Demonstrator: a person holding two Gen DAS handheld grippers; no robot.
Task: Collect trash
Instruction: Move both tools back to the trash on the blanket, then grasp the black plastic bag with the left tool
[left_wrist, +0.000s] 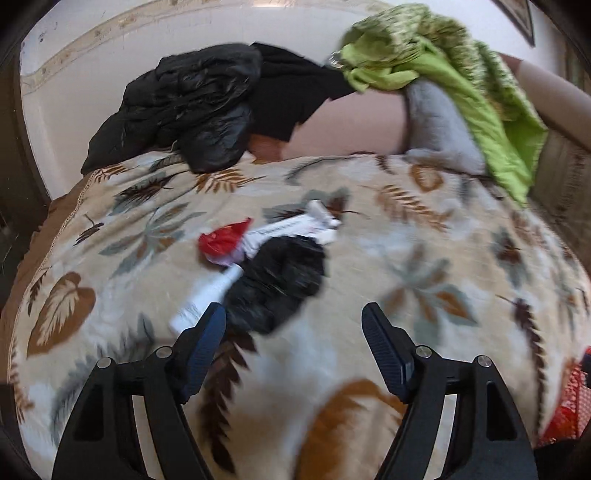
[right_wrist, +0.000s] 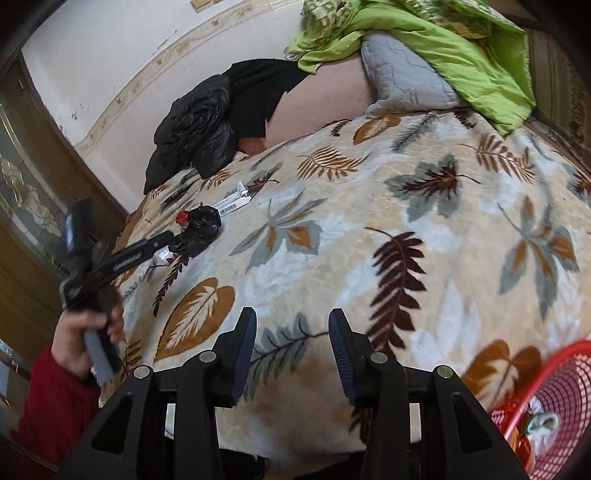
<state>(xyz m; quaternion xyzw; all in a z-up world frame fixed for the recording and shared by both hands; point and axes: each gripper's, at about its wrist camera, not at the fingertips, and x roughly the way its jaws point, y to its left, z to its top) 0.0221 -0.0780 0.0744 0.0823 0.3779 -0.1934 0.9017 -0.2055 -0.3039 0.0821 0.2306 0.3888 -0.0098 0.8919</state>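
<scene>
Left wrist view: the left tongs (left_wrist: 293, 325) stand apart with nothing between them, just short of a small heap of trash on the bed's leaf-patterned blanket (left_wrist: 424, 229). The heap is a crumpled black plastic bag (left_wrist: 280, 280), a red wrapper (left_wrist: 221, 240), and white paper strips (left_wrist: 295, 227), all touching. One white strip (left_wrist: 207, 299) runs to the left finger's tip. The bag looks light, soft and crinkly, probably slippery; pinching a raised fold at its near edge seems the surest hold. The paper is thin and flat, so likely hard to lift off the plush pile.

Right wrist view: the right tongs (right_wrist: 291, 350) are apart and empty over bare blanket, well away from the heap. A hand (right_wrist: 79, 339) in a red sleeve (right_wrist: 51, 406) holds the left tool toward the black bag. A red mesh basket (right_wrist: 554, 384) at the lower right already holds some scraps.
</scene>
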